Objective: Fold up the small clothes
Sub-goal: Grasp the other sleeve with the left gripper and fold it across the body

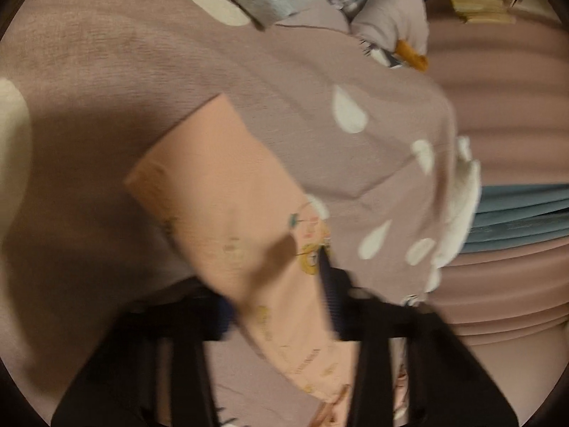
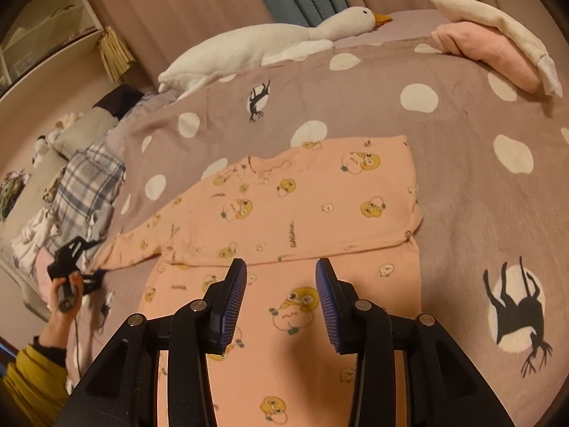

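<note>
Mauve bedding with white dots and black deer prints, the bedspread (image 2: pixel 462 185) covers a bed that carries everything. On it, spread flat just ahead of and beneath the right gripper (image 2: pixel 281 267), lies the peach pajama top (image 2: pixel 302 199) with yellow cartoon prints; its lower part runs under the jaws, which stand apart and released, grasping nothing, above the cloth. One sleeve (image 1: pixel 227 192) stretches away to the left, where the left gripper (image 1: pixel 281 306) has its jaws clenched on the fabric; the left view is blurred, yet the peach sleeve passes between the two dark fingers and extends up and left beyond them. In the right view that gripper shows small at the sleeve's end, held by the left hand (image 2: pixel 65 293) with a mustard cuff below it.

Beyond the top, far ahead of the right jaws, a white plush goose (image 2: pixel 263 44) lies along the bed's edge. Ahead and right, folded pink and white clothes (image 2: pixel 498 46) sit stacked. Left of the top rests a plaid garment (image 2: pixel 85 192) among a loose heap.
</note>
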The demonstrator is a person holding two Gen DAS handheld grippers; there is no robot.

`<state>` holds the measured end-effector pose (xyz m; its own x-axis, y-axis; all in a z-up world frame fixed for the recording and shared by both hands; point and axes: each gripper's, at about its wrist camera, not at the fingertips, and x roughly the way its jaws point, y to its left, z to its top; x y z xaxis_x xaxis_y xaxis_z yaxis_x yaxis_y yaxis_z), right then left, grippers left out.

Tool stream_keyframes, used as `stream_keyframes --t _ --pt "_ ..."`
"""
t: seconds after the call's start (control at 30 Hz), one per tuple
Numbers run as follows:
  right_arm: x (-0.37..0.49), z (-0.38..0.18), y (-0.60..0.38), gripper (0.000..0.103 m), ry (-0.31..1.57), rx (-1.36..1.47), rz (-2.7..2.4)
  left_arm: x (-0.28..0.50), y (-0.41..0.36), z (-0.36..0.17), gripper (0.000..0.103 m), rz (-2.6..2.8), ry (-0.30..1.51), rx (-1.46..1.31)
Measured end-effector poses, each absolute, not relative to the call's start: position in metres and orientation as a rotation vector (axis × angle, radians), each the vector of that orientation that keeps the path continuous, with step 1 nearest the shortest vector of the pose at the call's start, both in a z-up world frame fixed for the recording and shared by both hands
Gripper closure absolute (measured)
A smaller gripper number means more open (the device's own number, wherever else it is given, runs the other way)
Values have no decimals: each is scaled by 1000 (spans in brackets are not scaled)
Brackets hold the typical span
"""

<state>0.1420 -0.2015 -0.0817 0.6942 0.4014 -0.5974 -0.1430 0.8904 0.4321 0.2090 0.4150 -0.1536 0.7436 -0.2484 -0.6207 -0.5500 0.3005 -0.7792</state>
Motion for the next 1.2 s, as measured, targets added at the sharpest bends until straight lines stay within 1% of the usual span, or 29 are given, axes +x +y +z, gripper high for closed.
stream_keyframes --t 0.03,0.07,0.17,0.27,0.37,0.47,0.6,0.73,0.8,0.83,0.87,0.93,1.0,1.07,1.13,1.2 --pt "141 -82 -202 64 747 371 310 209 413 -152 97 256 788 -1237" --pt "140 -82 -203 64 748 371 309 210 411 -147 98 273 810 -1192" --pt "135 -83 -205 64 748 374 306 214 393 -120 98 249 800 -1040" --pt "132 -86 -207 64 756 380 299 222 354 -73 98 120 763 -869" --pt "127 -88 -208 64 760 393 301 230 297 -24 98 -17 721 -708" --pt "121 -87 -208 64 751 403 313 235 237 7 98 -127 714 -590" --pt "114 -89 -211 64 745 424 329 241 148 18 98 -254 761 -449" --pt "111 -94 -216 64 750 440 330 245 51 -4 97 -330 850 -283" --pt "109 -96 -219 64 753 451 325 249 14 -26 90 -330 907 -205" --pt "109 -97 -221 63 756 460 324 252 -6 -42 75 -325 961 -143" --pt "108 -98 -223 63 763 467 319 253 -23 -57 55 -308 1010 -88" --pt "107 -98 -226 63 767 470 314 251 -47 -79 33 -309 1073 5" --pt "105 -95 -227 62 765 455 311 244 -58 -92 27 -333 1101 75" --pt "105 -92 -227 57 762 433 301 233 -61 -100 11 -384 1120 107" --pt "107 -90 -225 56 760 412 298 224 -51 -107 7 -404 1126 95" --pt "110 -88 -220 55 760 401 310 216 -37 -112 7 -390 1138 63"
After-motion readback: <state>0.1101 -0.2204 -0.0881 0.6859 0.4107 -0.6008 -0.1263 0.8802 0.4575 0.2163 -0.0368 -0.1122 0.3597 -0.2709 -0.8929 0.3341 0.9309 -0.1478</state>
